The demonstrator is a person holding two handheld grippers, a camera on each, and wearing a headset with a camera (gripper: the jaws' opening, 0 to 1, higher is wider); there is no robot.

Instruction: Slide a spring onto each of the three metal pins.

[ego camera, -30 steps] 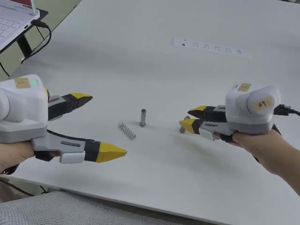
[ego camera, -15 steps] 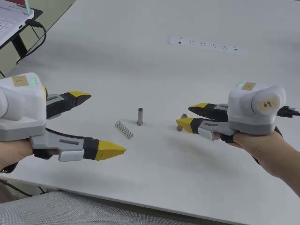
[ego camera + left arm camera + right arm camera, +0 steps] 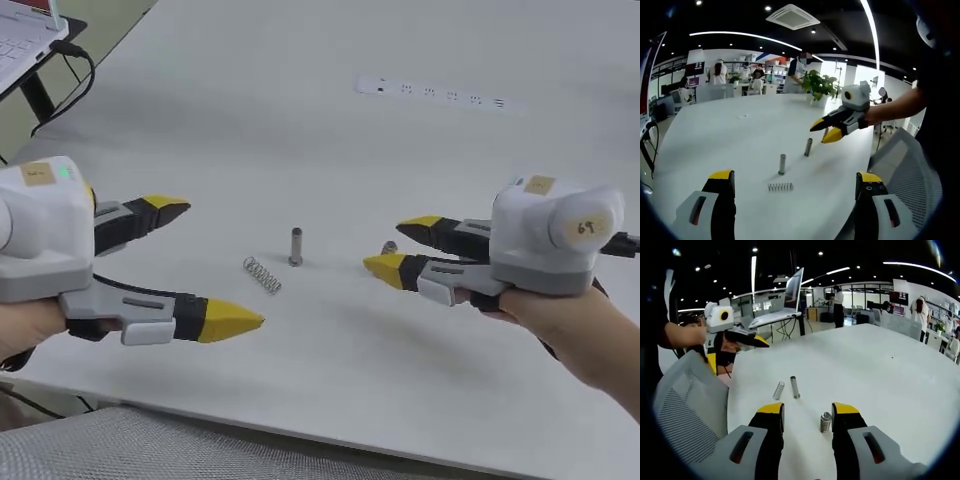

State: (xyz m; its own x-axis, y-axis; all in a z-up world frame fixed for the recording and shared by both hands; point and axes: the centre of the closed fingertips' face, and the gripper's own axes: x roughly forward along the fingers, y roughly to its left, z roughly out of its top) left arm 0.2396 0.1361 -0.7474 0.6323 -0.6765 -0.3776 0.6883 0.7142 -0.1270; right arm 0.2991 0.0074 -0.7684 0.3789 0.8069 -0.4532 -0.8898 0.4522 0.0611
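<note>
Jaws, left gripper [image 3: 200, 262]: spread wide, holding nothing, poised over the near table edge and aimed at the work.
Jaws, right gripper [image 3: 398, 244]: parted by a moderate gap, gripping nothing. The sprung pin [image 3: 825, 422], a pin already wearing its spring, stands upright between them, close to one jaw. Contact cannot be told.
Item: loose spring [image 3: 261, 275], lying flat on the white table [image 3: 330, 400], just beside the bare pin.
Item: bare pin [image 3: 296, 246], upright, between the two grippers and apart from both.
Step in hand, as judged: one pin dressed, and the bare pin is next.
Next move, as judged: one gripper should close lightly on the loose spring, tip it upright, line its bore over the pin's top and let it slide down. The pin looks free-standing, so a sideways nudge may topple it.
Item, farther: power strip [image 3: 430, 92], white, markings too small to read.
Item, farthest: laptop [image 3: 20, 30], at the table corner.
Writing: round sticker [image 3: 585, 228] on the right gripper's body, handwritten, apparently "69". Tan tag [image 3: 38, 173] on the left gripper, nothing legible.
</note>
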